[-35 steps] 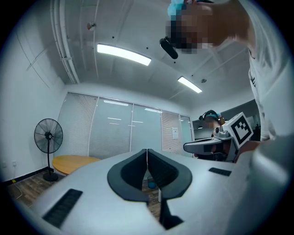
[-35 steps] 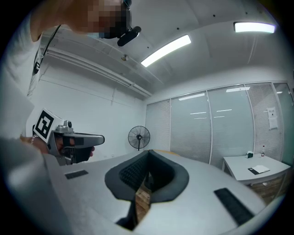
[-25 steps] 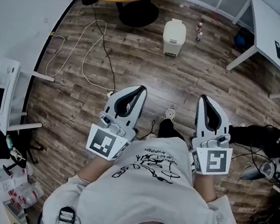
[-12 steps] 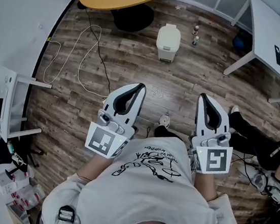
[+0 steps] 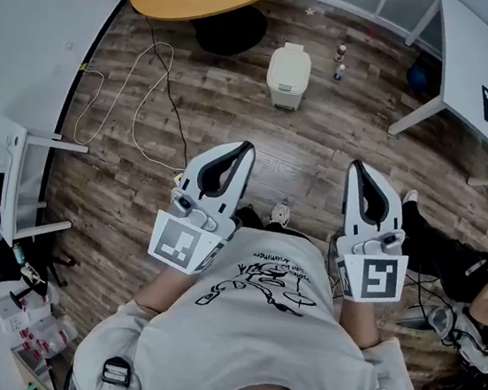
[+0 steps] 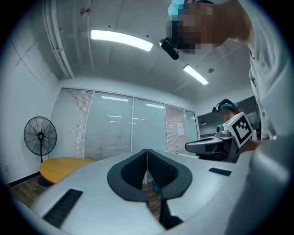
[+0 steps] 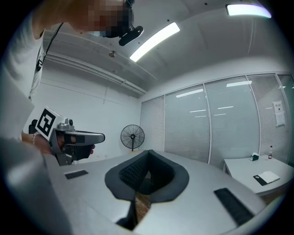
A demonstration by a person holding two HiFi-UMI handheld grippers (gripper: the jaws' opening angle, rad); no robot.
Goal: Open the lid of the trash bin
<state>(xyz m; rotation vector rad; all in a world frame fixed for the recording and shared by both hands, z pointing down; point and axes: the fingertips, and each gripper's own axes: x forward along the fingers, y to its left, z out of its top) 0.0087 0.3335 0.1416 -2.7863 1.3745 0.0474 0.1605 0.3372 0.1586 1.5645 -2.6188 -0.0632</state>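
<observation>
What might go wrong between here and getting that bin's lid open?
Loose cables loop over the floor left of the way to the trash bin; a foot might catch them. Two small bottles stand just right of the bin, so a wide reach may topple them. The left gripper and right gripper have jaws shut and empty, so they likely must open first.
</observation>
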